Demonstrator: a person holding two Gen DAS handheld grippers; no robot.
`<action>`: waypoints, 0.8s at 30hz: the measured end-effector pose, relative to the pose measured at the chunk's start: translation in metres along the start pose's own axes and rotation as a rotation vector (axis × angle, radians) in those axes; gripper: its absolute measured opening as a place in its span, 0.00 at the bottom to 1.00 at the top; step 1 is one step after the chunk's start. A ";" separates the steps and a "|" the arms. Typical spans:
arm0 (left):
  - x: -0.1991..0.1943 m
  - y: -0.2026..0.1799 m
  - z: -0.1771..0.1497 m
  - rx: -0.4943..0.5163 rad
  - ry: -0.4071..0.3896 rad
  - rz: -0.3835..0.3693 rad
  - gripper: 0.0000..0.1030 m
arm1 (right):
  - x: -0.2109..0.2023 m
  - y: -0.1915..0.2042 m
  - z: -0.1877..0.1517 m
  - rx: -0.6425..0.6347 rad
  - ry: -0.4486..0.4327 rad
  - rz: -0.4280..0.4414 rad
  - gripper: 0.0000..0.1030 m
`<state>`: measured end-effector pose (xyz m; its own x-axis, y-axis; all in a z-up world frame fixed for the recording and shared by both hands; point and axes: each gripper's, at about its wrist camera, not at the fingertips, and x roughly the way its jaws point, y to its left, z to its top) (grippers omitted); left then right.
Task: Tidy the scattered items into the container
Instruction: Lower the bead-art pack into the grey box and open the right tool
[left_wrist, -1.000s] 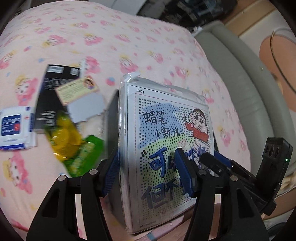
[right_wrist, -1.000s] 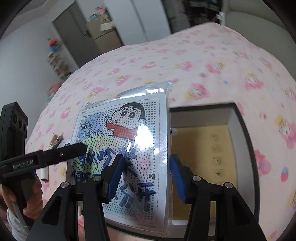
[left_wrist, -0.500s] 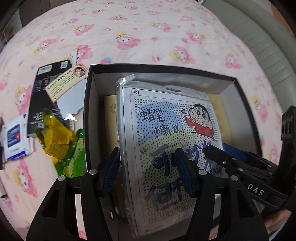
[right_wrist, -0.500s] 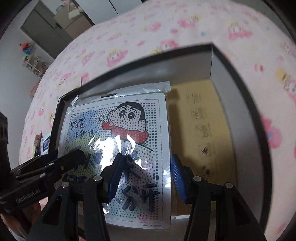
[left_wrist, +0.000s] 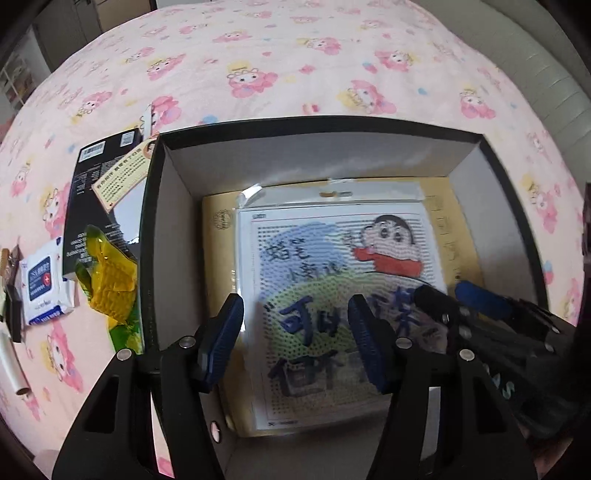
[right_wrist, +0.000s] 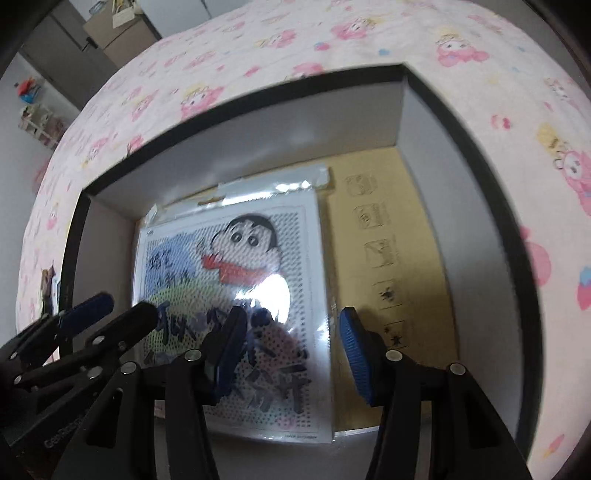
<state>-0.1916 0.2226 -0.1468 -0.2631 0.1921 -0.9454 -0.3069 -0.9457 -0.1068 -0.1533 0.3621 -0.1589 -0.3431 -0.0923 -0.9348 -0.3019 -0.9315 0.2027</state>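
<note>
A cartoon-printed pack in clear plastic (left_wrist: 332, 266) (right_wrist: 236, 280) lies flat inside the black box (left_wrist: 325, 123) (right_wrist: 258, 99), on a tan printed sheet (left_wrist: 461, 236) (right_wrist: 388, 229) that covers the box floor. My left gripper (left_wrist: 295, 332) hovers open over the pack's lower left part. My right gripper (right_wrist: 291, 336) is open too, straddling the pack's right edge. Each gripper shows in the other's view: the right gripper (left_wrist: 461, 295) over the pack's lower right, the left gripper (right_wrist: 110, 310) at its lower left. Neither pinches the pack.
Left of the box, on the pink patterned bedspread (left_wrist: 295, 55), lie a black packet (left_wrist: 92, 192), a tan card (left_wrist: 122, 181), a yellow wrapper (left_wrist: 110, 291), a green packet (left_wrist: 123, 332), a wipes pack (left_wrist: 42, 284) and a white tube (left_wrist: 13, 369).
The pack stood nearly upright above the bed a second ago, then came down into the box and now lies flat on its floor. Both grippers followed it down; their jaw gaps look unchanged.
</note>
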 end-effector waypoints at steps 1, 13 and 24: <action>0.001 -0.002 -0.002 0.016 0.009 -0.006 0.55 | -0.001 -0.003 0.001 0.017 -0.011 -0.015 0.47; 0.017 -0.003 -0.018 0.026 0.140 -0.109 0.54 | 0.018 0.013 0.011 -0.002 0.117 0.133 0.63; 0.002 -0.006 -0.021 0.024 0.028 -0.128 0.60 | -0.019 -0.002 0.006 0.005 -0.067 -0.012 0.63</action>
<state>-0.1711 0.2230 -0.1547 -0.1944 0.3034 -0.9328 -0.3583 -0.9072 -0.2203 -0.1516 0.3684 -0.1397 -0.3976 -0.0569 -0.9158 -0.3112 -0.9306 0.1929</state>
